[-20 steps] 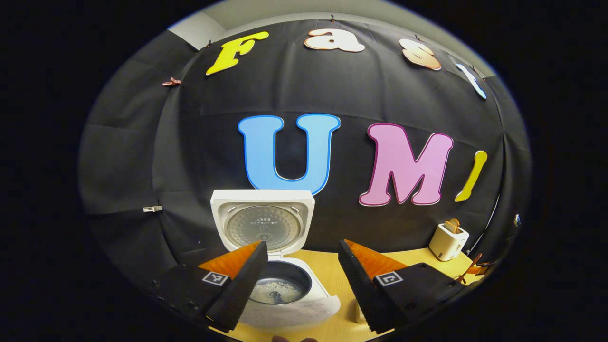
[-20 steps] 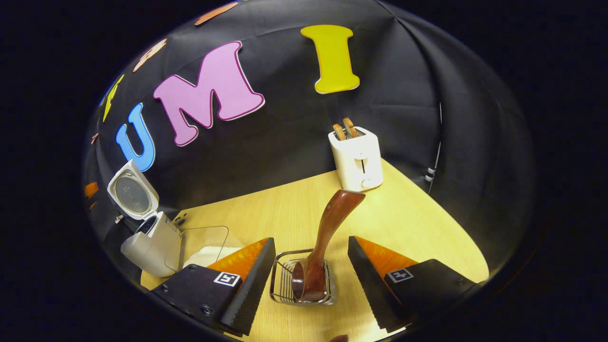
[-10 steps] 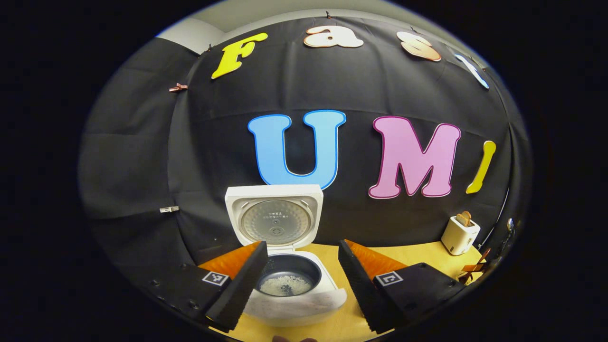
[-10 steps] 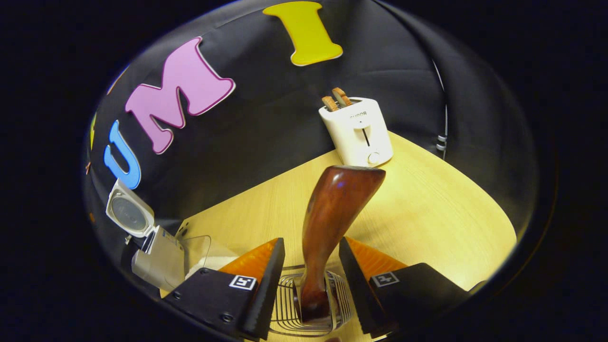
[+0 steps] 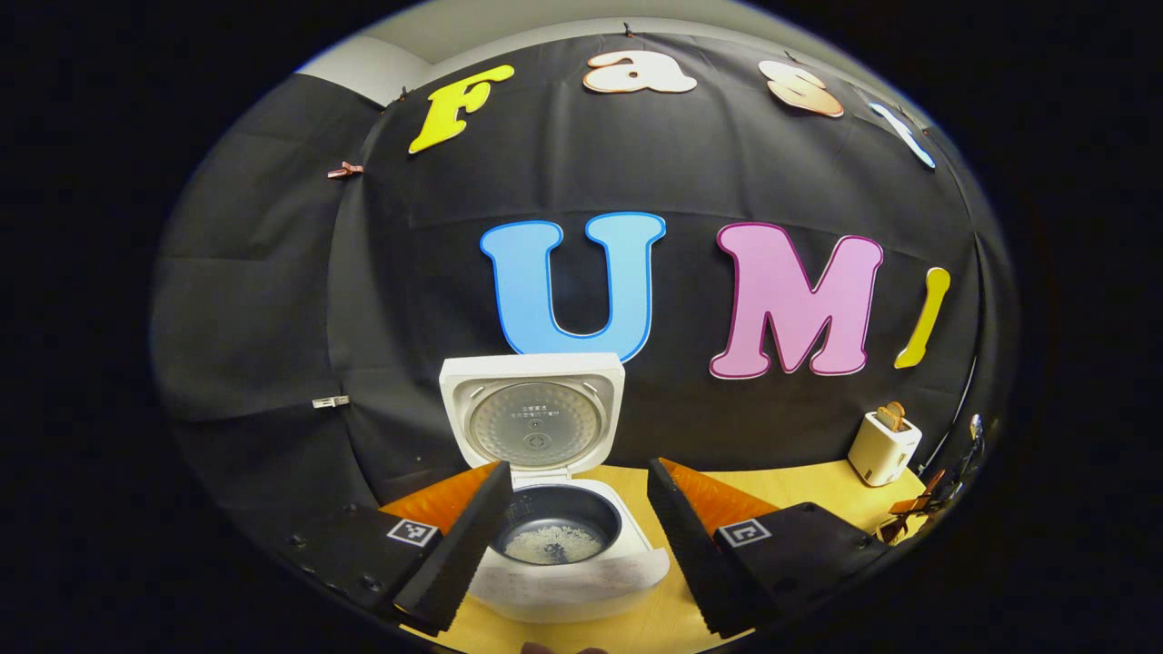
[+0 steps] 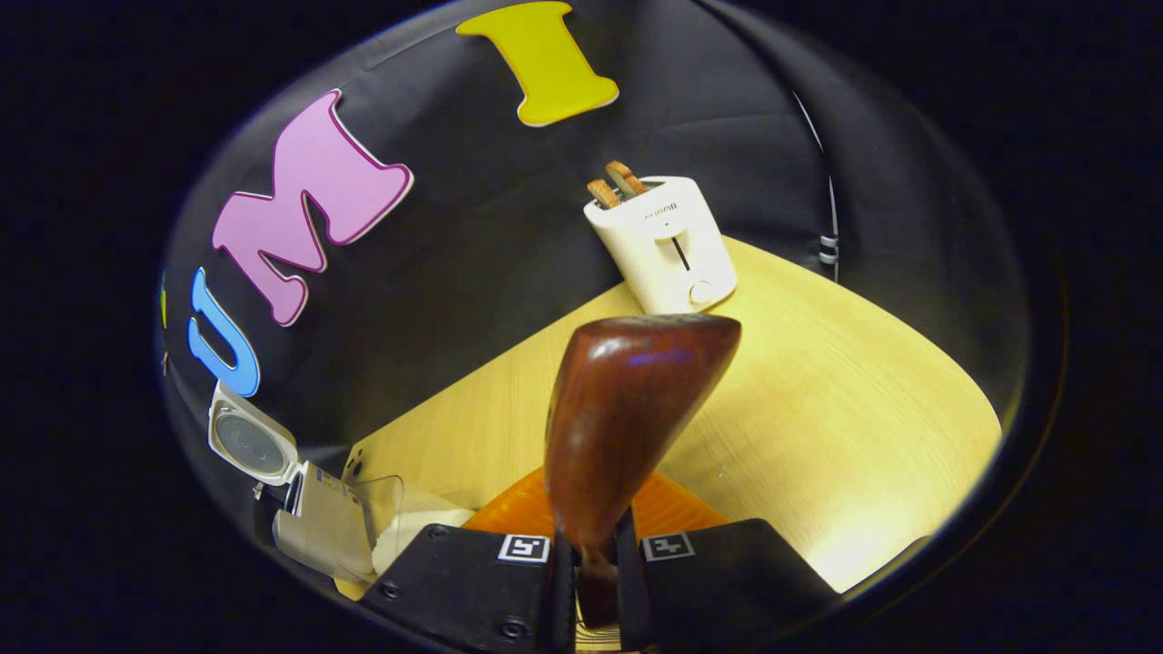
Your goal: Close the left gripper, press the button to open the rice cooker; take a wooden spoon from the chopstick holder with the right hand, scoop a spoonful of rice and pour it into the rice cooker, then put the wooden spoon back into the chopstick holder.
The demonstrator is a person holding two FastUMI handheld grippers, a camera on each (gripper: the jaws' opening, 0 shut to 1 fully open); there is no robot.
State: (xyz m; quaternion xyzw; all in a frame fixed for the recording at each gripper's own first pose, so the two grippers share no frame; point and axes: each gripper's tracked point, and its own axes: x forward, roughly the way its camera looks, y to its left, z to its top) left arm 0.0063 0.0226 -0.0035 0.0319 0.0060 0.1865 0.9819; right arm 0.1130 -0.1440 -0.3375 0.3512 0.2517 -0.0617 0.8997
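Black cloth walls the booth on every side, and one pale wooden table (image 6: 818,427) runs below it.

Left gripper view: the left gripper (image 5: 572,527) hangs at 6 o'clock with its two fingers spread wide and nothing between them. One white cooker (image 5: 568,568) stands in the gap beyond them, its lid (image 5: 533,416) swung up and back at about 12 o'clock from the pot. A thin layer of rice (image 5: 552,544) lies on the dark pot bottom. One white toaster (image 5: 883,445) sits far off at 3 o'clock, near the table's back edge, with two slices sticking out of its top.

Right gripper view: the right gripper (image 6: 595,572) sits at 6 o'clock, its two fingers drawn in close and pressing on the narrow neck of one dark wooden spoon (image 6: 627,409). The spoon rises from the fingers toward 12 o'clock, its broad rounded end uppermost and close to the lens. The holder itself is hidden under the fingers; a sliver of wire shows at the very bottom, too small to judge. The toaster (image 6: 668,245) stands at 12 o'clock beyond the spoon, against the cloth, its two slices (image 6: 615,182) upright. The cooker (image 6: 318,522) is at 8 o'clock, lid (image 6: 250,442) open. One clear container (image 6: 386,522) stands just beside it, on its right, with something white inside.
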